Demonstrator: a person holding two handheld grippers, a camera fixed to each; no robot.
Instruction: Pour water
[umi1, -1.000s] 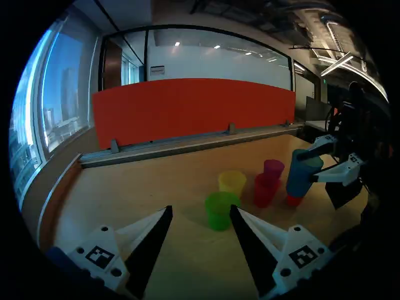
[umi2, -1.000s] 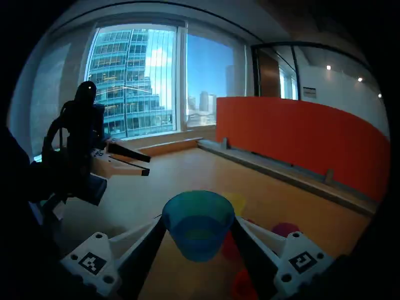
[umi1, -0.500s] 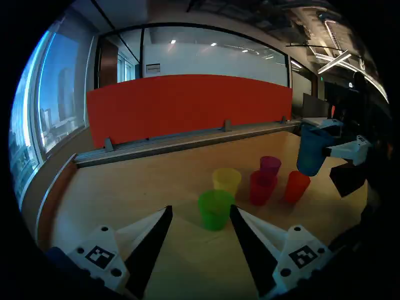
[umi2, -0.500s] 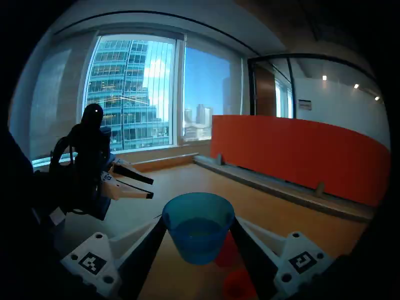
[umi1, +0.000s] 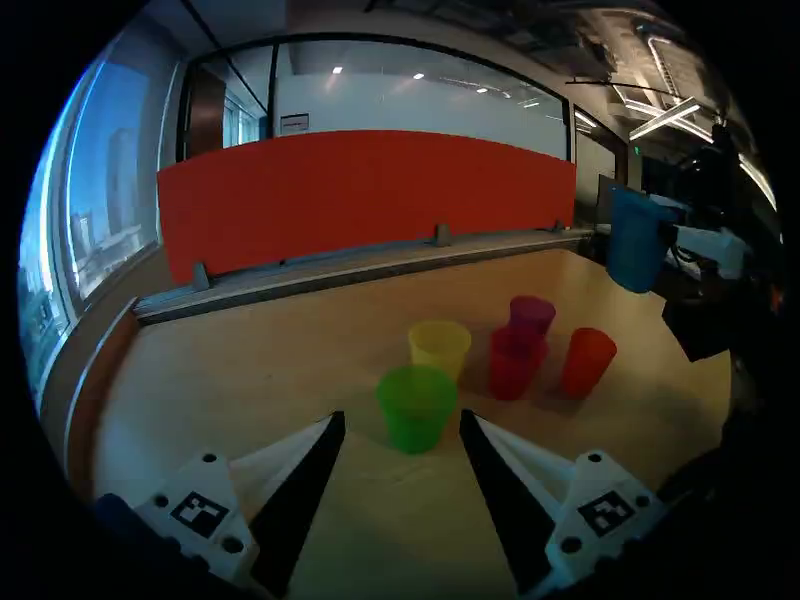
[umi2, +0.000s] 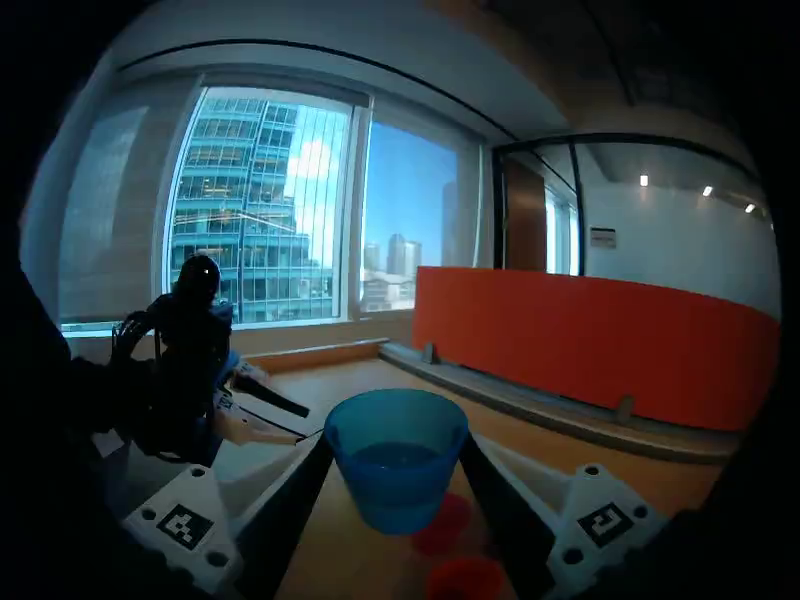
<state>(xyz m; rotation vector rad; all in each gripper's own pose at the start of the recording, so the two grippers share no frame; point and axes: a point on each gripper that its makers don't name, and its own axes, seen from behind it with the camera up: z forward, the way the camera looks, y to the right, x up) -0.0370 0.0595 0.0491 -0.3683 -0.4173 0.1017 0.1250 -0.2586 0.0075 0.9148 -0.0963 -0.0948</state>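
blue cup: up in the air in the right gripper, jaws clamped on its sides, upright, with water sitting level inside

what changed: a second ago the blue cup was down low right over the orange cup and looked like it was sitting on it. Since then it's gone steadily up, and in the left gripper view it now hangs well above the whole bunch, off to the far side

orange cup: standing free on the bench now, nothing on top of it

other cups: green cup nearest, yellow cup just behind it, red cup and purple cup touching or nearly, hard to tell; can't see inside any of them

left gripper: jaws apart, holding nothing, low over the bench with the green cup just ahead of the tips, not touching as far as I can see; it's barely budged

what it means: pickup is done imo, the cup's clear, nothing poured yet. Next is carrying it over a target cup and tipping

which target: can't tell, my guess is green since the left gripper is lined up on it, maybe to steady it

watch out: light cups packed close, so tipping from that height could splash or miss; I'd come down lower first
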